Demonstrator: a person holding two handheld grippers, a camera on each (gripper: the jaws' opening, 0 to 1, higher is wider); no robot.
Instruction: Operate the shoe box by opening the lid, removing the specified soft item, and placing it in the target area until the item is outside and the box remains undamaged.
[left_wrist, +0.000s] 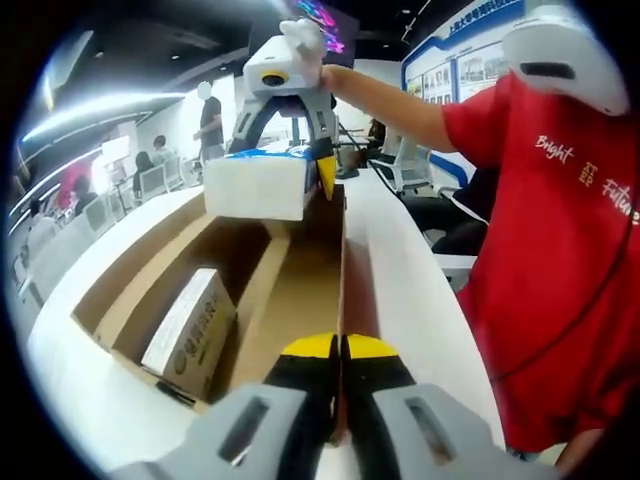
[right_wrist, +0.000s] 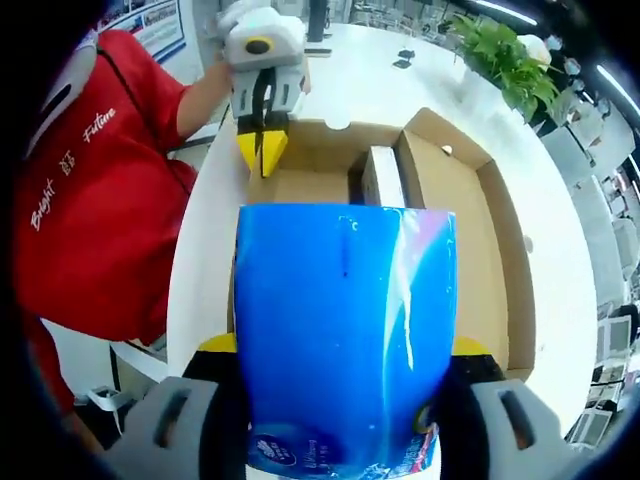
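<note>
An open cardboard shoe box (left_wrist: 300, 290) lies on a white table (left_wrist: 400, 270). My left gripper (left_wrist: 340, 346) is shut on the box's right wall, whose edge runs up between its yellow tips. Above the box's far end my right gripper (left_wrist: 280, 165) holds a soft pack (left_wrist: 255, 188), white with a blue top, clear of the box. In the right gripper view the blue pack (right_wrist: 345, 300) sits between my right gripper's (right_wrist: 345, 348) spread jaws, above the box (right_wrist: 500, 250). Beyond it, the left gripper (right_wrist: 262, 150) pinches the box wall. A small white carton (right_wrist: 382, 175) lies inside the box.
The small carton (left_wrist: 190, 330) rests in the box's left compartment. A person in a red shirt (left_wrist: 560, 250) stands close to the table's right side. White table surface (right_wrist: 200, 260) lies on both sides of the box. A green plant (right_wrist: 510, 60) and office chairs stand farther off.
</note>
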